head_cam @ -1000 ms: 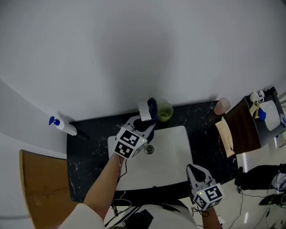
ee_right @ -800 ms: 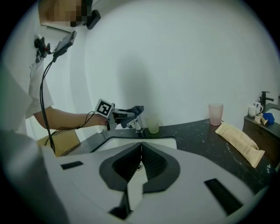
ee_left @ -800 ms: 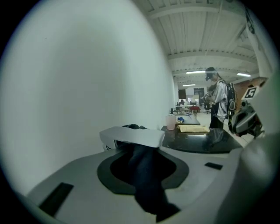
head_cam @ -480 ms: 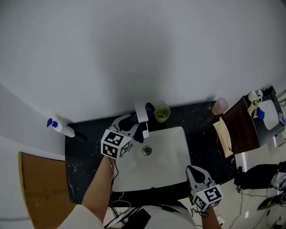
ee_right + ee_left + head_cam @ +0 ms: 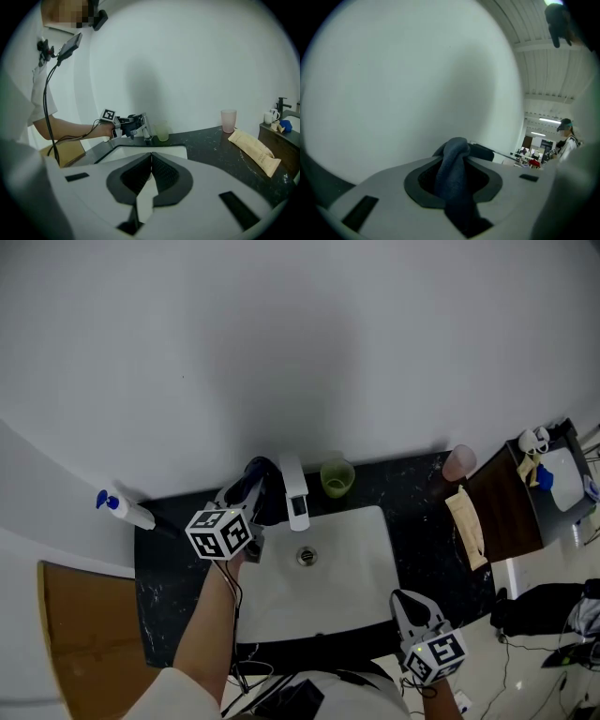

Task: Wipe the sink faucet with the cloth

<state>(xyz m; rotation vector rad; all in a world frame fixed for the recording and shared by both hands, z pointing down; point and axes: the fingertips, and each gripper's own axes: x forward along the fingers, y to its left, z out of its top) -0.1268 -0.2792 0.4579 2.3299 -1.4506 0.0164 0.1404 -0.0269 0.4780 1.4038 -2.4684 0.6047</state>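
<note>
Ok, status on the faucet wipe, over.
Left tool shut on dark blue cloth, just left of the silver faucet, contact unclear. Right tool shut, empty, low, near edge of white sink. Translucent green cup right of faucet, clear of the wipe.

Head view: I can't tell if the cloth (image 5: 270,502) touches the faucet (image 5: 294,491). It's a dark blob at the faucet's 9 o'clock, merging with the left gripper (image 5: 253,476) and the black counter (image 5: 178,559). The hand behind the right gripper (image 5: 405,596) is cut off at 6 o'clock. Left gripper view: the cloth covers the jaw tips, and the desks (image 5: 529,157) at 3 o'clock are too small to make out.
</note>
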